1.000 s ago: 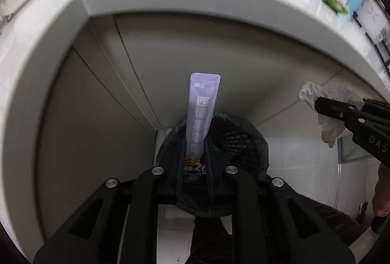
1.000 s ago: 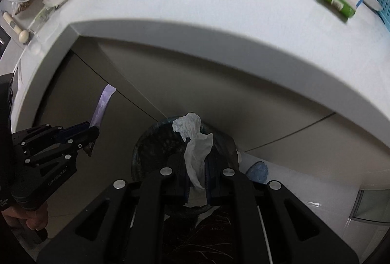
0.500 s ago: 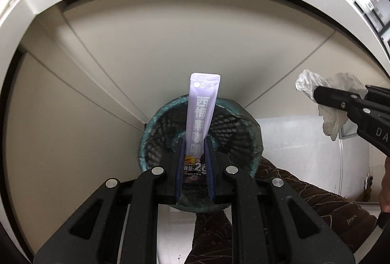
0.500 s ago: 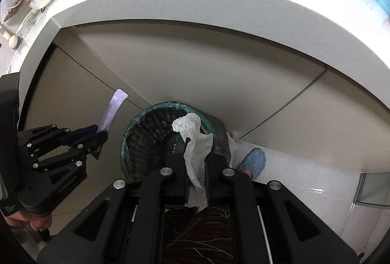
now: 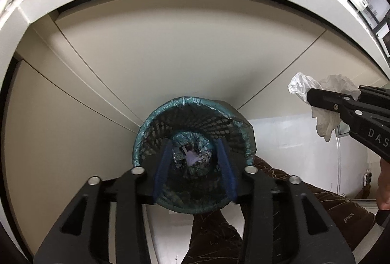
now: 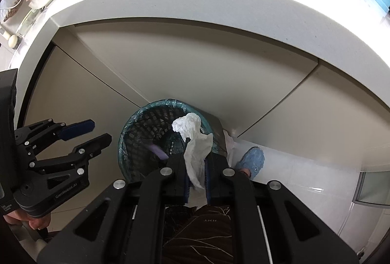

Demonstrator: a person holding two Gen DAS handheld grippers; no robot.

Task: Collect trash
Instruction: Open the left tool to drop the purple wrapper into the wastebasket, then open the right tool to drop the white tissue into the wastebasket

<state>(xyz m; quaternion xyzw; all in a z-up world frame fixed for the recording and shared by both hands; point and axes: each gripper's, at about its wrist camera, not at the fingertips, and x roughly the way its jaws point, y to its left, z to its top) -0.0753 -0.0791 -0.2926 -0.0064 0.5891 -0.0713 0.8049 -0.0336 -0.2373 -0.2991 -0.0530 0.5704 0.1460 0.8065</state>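
White tiled floor (image 6: 304, 181), a mesh waste bin (image 5: 195, 117) with green liner standing on it against beige cabinet doors (image 5: 170, 64), a blue slipper (image 6: 252, 160) on the floor just beside the bin

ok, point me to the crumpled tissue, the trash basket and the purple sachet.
crumpled tissue (image 6: 195, 142): right wrist view, its middle above the pads.
trash basket (image 5: 156, 117): left wrist view, liner-covered rim.
purple sachet (image 5: 192, 157): left wrist view, blurred body inside the basket.

A white bench (image 6: 219, 10) with a thick rounded edge runs across the top. Under it stand beige cabinet doors (image 5: 185, 54) with thin dark seams between them. The floor (image 6: 304, 181) is of glossy white tiles that reflect the light.
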